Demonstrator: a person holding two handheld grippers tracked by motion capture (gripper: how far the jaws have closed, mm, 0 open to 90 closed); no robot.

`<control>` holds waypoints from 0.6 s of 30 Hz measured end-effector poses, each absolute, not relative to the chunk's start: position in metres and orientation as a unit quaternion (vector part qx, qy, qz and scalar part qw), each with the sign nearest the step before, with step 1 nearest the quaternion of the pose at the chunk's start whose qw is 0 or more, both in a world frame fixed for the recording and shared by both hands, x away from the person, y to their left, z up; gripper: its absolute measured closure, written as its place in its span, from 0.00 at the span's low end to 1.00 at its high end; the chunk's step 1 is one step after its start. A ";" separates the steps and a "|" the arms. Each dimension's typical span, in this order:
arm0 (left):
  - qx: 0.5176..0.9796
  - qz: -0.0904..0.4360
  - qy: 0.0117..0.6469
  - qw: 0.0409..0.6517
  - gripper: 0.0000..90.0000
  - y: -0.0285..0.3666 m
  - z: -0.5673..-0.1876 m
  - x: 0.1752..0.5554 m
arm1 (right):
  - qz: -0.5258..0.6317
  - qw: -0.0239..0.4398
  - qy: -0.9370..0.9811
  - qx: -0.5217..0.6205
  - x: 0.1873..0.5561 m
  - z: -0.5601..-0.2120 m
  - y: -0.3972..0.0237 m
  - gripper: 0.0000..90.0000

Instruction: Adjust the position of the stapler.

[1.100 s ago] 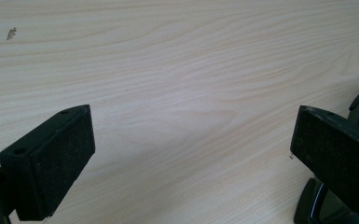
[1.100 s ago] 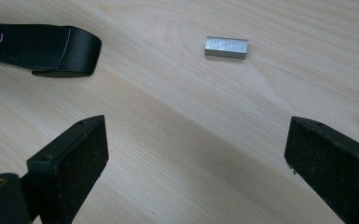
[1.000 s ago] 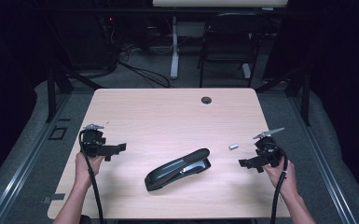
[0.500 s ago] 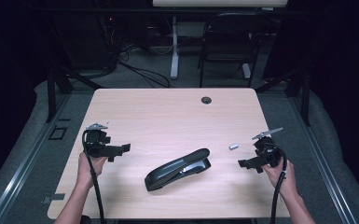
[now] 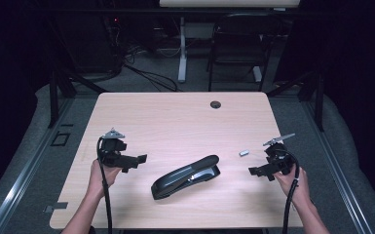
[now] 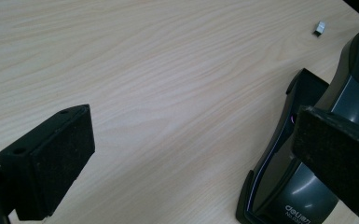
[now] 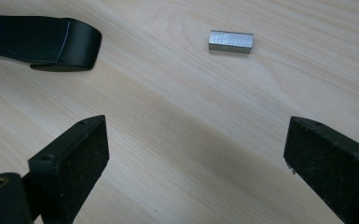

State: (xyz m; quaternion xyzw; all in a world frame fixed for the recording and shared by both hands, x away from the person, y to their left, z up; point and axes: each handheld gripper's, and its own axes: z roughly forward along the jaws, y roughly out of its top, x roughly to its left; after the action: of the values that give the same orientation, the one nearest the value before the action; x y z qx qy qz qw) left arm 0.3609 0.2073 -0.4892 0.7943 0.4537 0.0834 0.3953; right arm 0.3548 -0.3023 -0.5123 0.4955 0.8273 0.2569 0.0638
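Holding both tongs released over worktop (image 5: pixel 175 117) — left tongs (image 5: pixel 139 160) just left of stapler (image 5: pixel 187 176), right tongs (image 5: pixel 254 171) near staple block (image 5: pixel 244 152). Stapler lies flat mid-worktop, between my tongs — untouched. Staple block sits apart, right of stapler.

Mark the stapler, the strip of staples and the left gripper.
stapler (image 5: pixel 187 176), high view, middle of its black top arm.
strip of staples (image 7: pixel 231 41), right gripper view, its top face.
left gripper (image 6: pixel 186 161), left gripper view, midway between its jaws.
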 end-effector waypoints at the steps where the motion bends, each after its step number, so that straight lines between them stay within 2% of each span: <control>1: 0.795 0.081 0.452 0.397 0.00 0.206 -0.489 0.360 | 0.257 0.063 0.827 0.495 0.355 -0.512 -0.302 0.07; 18: 0.831 0.063 0.394 0.388 0.00 0.166 -0.490 0.348 | 0.256 0.058 0.826 0.499 0.356 -0.515 -0.302 0.07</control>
State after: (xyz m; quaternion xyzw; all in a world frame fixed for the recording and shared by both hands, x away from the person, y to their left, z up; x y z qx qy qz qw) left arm 0.3482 0.1658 -0.4901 0.8305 0.3941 0.0633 0.3885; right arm 0.3558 -0.3024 -0.5149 0.4992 0.8257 0.2563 0.0580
